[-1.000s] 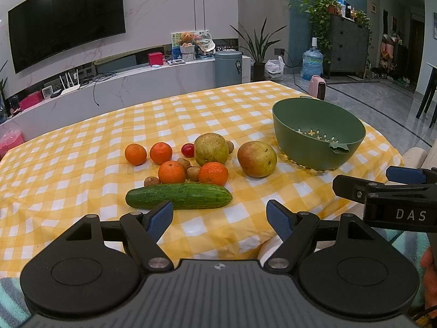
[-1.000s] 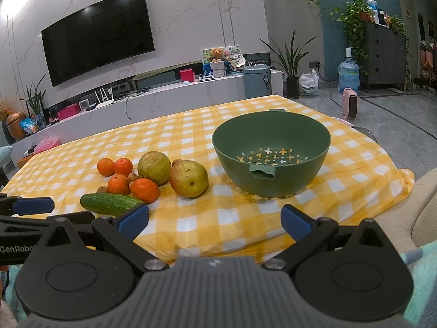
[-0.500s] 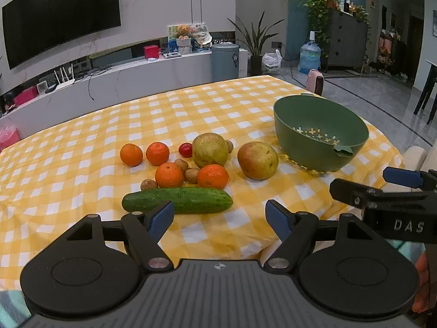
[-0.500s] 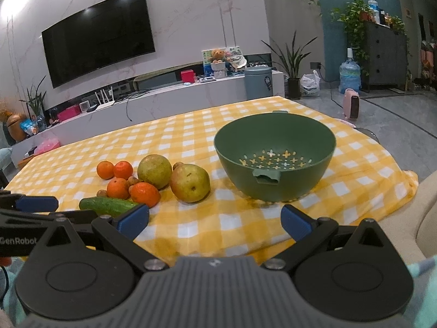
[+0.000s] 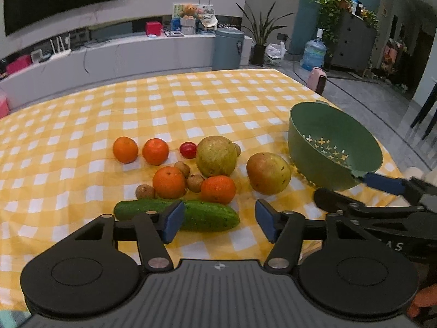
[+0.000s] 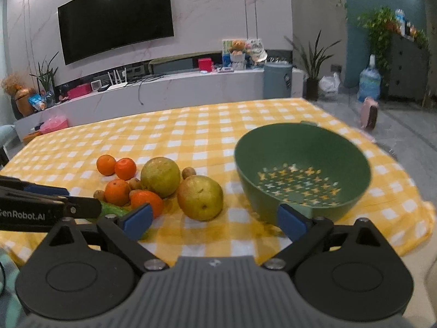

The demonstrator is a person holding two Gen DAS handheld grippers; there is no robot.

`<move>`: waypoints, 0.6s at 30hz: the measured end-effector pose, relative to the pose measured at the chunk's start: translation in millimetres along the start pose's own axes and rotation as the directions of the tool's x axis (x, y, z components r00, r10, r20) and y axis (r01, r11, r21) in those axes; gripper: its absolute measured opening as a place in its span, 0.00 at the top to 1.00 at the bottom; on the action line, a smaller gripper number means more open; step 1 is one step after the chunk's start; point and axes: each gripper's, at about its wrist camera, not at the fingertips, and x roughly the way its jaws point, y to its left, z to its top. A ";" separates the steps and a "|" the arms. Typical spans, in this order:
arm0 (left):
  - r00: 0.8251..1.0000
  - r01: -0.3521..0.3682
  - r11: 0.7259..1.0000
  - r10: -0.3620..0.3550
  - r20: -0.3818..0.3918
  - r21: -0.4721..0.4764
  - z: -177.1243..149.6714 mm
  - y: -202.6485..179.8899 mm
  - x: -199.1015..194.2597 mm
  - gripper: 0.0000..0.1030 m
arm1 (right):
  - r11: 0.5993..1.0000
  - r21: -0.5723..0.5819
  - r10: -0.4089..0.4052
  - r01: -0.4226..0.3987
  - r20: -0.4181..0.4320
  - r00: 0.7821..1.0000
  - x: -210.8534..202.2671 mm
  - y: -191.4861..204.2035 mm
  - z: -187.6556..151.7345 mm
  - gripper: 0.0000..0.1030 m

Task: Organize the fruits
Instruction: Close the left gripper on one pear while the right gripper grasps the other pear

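A green colander bowl [image 5: 330,147] stands empty at the right of the yellow checked table [image 5: 191,104]; it also shows in the right wrist view [image 6: 300,161]. Left of it lie two pears [image 5: 269,173] [image 5: 216,156], several oranges [image 5: 218,189], small brown fruits [image 5: 195,183], a cherry tomato [image 5: 188,149] and a cucumber [image 5: 202,215]. My left gripper [image 5: 217,222] is open and empty, just above the cucumber's near side. My right gripper [image 6: 214,220] is open and empty, close in front of the nearer pear [image 6: 200,197] and the bowl's near wall.
The table's near edge drops off just below both grippers. The right gripper's fingers [image 5: 382,183] reach in beside the bowl in the left wrist view. Behind the table run a white TV bench [image 6: 164,87], a grey bin [image 6: 277,80] and plants.
Both grippers have moved forward toward the table; the fruits and the bowl look larger and nearer. The left gripper now hangs over the cucumber. Both stay open.
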 end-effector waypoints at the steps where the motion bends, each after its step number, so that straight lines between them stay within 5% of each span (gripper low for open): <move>1: 1.000 0.003 1.000 -0.003 -0.001 0.003 1.8 1.0 2.3 0.36 | 1.000 0.006 0.007 -0.007 -0.006 1.000 4.9 -0.1 1.2 0.17; 4: 1.000 0.005 1.000 -0.004 -0.011 0.019 7.4 2.1 12.1 0.37 | 1.000 0.008 0.020 -0.020 -0.037 0.999 23.2 4.9 3.2 0.35; 18: 0.996 0.059 0.998 -0.060 -0.060 -0.022 27.0 18.9 56.2 0.39 | 0.998 0.058 0.006 -0.001 -0.086 0.996 91.9 9.7 8.2 0.35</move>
